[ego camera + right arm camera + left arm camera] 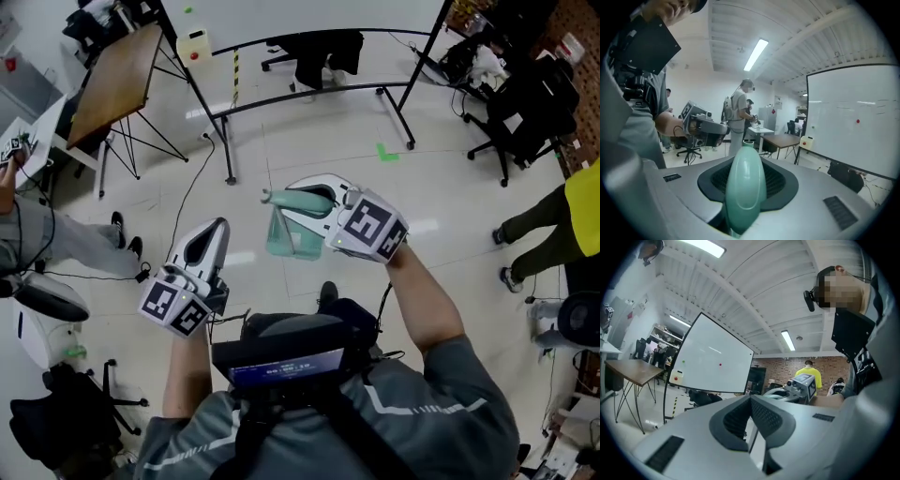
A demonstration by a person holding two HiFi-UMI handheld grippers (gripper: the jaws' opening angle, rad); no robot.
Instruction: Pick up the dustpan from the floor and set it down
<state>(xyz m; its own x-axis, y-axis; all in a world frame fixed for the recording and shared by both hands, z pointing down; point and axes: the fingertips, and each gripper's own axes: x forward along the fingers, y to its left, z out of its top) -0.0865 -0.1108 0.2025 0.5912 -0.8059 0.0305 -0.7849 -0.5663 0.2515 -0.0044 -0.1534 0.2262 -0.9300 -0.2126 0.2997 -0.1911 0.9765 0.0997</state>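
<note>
A pale green dustpan hangs in the air in front of me, above the floor, in the head view. My right gripper is shut on its rounded handle, which fills the gap between the jaws in the right gripper view; the pan hangs below. My left gripper is held lower left of the dustpan, apart from it, with its jaws shut and nothing between them. Each gripper also shows in the other's view: the right gripper and the left gripper.
A whiteboard on a wheeled black frame stands ahead, with a wooden table at the upper left. One person sits at the left; another in yellow stands at the right. Office chairs are at the far right.
</note>
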